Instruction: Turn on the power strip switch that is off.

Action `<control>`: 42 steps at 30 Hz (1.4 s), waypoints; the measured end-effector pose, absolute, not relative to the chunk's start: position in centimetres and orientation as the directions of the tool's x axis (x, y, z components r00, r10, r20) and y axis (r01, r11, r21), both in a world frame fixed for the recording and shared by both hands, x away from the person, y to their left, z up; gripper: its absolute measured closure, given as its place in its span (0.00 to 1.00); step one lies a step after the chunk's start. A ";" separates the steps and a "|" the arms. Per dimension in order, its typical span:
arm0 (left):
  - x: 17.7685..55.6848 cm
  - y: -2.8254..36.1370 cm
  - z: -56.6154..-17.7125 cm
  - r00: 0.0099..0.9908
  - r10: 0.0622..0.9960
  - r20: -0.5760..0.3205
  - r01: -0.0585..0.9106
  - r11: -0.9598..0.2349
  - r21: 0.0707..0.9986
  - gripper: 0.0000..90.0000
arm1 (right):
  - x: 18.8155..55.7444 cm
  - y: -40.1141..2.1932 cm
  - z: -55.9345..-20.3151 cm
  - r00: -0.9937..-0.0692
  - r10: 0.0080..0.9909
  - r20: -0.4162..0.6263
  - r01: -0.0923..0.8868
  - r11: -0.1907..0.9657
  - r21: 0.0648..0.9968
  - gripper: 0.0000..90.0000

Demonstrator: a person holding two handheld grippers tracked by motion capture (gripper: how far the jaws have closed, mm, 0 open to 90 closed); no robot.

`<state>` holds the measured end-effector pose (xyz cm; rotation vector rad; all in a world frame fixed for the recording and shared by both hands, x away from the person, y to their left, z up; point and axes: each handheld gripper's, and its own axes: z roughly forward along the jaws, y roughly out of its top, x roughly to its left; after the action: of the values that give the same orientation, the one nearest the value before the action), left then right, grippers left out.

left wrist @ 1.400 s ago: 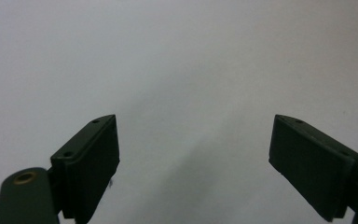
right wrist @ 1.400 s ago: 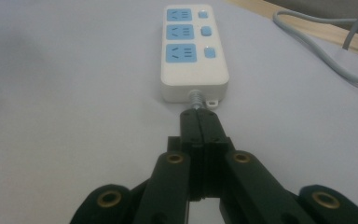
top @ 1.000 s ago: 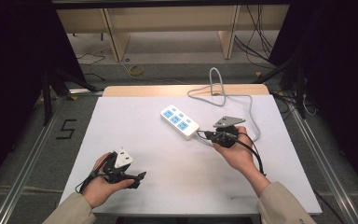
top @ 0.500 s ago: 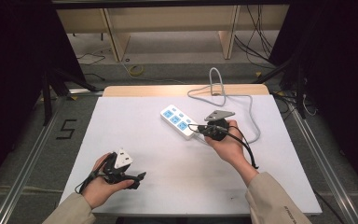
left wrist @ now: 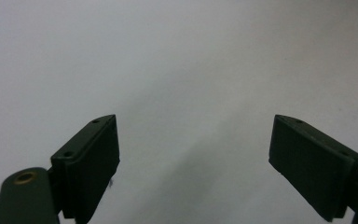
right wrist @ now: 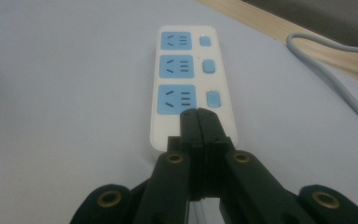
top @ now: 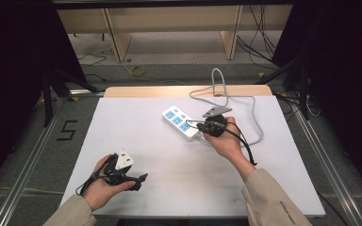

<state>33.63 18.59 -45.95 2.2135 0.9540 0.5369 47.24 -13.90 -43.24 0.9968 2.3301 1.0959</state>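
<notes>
Lying at a slant in the upper middle of the high view, the white power strip point(top: 180, 123) sits on the white tabletop point(top: 169, 165), its grey cable point(top: 245, 101) looping off toward the far right edge. It has three blue sockets, each with a small blue switch beside it; in the right gripper view a faint red glow shows by the nearest switch point(right wrist: 213, 99), so it may be live.

The right gripper point(top: 202, 126) is at the strip's near end, jaws pressed tight together with nothing between them. In the right gripper view the joined tips hang over the nearest socket point(right wrist: 178, 99), just beside its switch. My guess is that closed jaws make one blunt point, good for pushing a rocker switch, though whether the tips touch the strip I cannot tell.

The left gripper point(top: 139, 180) rests low in the lower left of the high view, well apart from the strip. Its jaws stand wide apart over bare table in the left gripper view, empty. It looks parked, out of the way, perhaps ready to steady the strip if it slides.
</notes>
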 end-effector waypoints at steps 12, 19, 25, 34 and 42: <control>33.7 18.7 -45.9 0.648 0.755 0.100 0.485 -0.510 0.711 0.18 | 48.6 -13.0 -43.4 -0.674 0.738 -0.036 0.453 0.451 0.769 1.00; 33.6 18.7 -46.0 0.648 0.755 0.098 0.486 -0.510 0.710 0.18 | 49.4 -12.7 -43.7 -0.667 0.744 -0.029 0.466 0.447 0.764 1.00; 33.6 18.7 -45.9 0.649 0.754 0.098 0.486 -0.511 0.709 0.18 | 50.0 -12.4 -43.8 -0.665 0.746 -0.032 0.471 0.452 0.758 1.00; 33.6 18.7 -46.0 0.646 0.757 0.093 0.488 -0.504 0.712 0.18 | 50.5 -12.1 -44.0 -0.665 0.746 -0.030 0.477 0.456 0.751 1.00; 33.6 18.7 -46.0 0.647 0.757 0.094 0.489 -0.505 0.711 0.18 | 51.0 -11.9 -44.0 -0.661 0.749 -0.030 0.481 0.455 0.749 1.00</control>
<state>33.64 18.72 -45.95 2.2035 0.9634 0.5254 50.98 -11.93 -44.00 1.0423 2.3528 1.0418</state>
